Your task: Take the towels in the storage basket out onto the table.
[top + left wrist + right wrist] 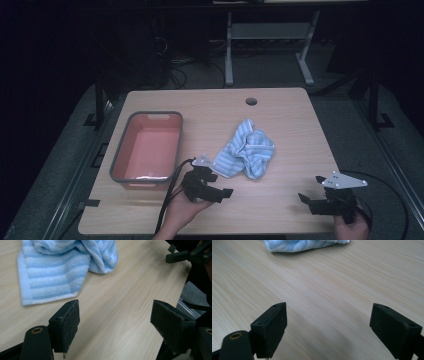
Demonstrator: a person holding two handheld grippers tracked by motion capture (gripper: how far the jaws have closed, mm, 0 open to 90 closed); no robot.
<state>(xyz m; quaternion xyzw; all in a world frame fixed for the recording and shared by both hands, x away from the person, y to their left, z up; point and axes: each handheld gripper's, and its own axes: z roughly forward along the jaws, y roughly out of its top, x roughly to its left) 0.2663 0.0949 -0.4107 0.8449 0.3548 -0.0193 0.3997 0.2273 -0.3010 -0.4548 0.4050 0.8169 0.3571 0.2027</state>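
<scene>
Towel (247, 149) is the thing to pick up here: it is blue with white stripes, and it lies in a crumpled heap near the middle of the table (280, 210), just to the right of the pink tub (148, 148). The left tool (214, 191) sits close to the towel's near corner, and its jaws are spread wide with nothing between them. The right tool (306, 200) is farther off, near the front right edge, and its jaws are spread wide and hold nothing too. To do this step well, I think the left tool should slide forward low, so one jaw goes under the flat corner and the other comes down on top, then squeeze. Grabbing the flat corner looks easier than grabbing the puffy lump. The high view shows the tub and the whole heap. The left gripper view shows the flat corner of the towel up close, with its thick edge lying on the wood. The right gripper view shows mostly bare wood, with the towel far ahead.
</scene>
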